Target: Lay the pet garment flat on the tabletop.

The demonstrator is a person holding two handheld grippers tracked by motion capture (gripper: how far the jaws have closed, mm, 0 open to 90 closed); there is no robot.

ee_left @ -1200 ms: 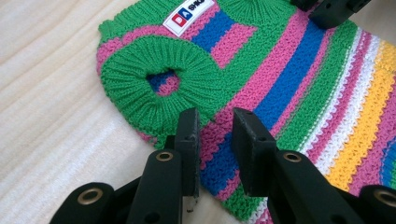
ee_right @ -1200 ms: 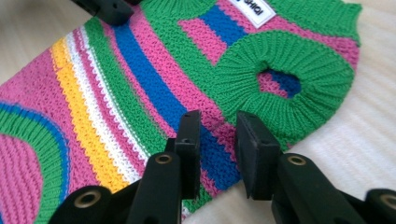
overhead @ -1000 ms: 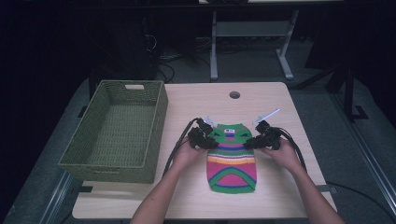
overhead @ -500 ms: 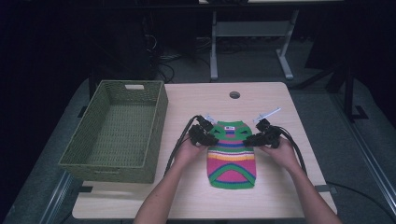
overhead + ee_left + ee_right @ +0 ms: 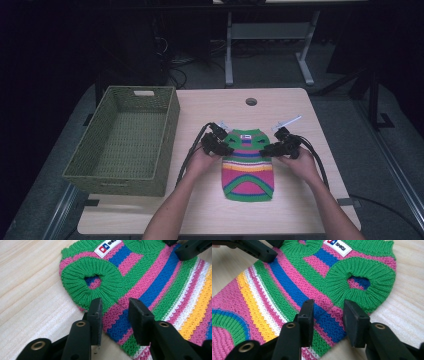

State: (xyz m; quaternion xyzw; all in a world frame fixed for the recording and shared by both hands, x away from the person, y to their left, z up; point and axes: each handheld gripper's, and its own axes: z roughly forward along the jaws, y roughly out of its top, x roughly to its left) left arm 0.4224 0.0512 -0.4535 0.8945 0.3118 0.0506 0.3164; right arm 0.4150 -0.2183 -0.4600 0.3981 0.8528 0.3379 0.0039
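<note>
1. The left claw stands apart, its jaws straddling the striped sweater's edge below an armhole; the right claw stands apart likewise on the opposite edge.
2. One sweater lies at mid-frame on the desk; one green basket sits left.
3. Both claws have shifted slightly toward the frame's bottom since before.
</note>
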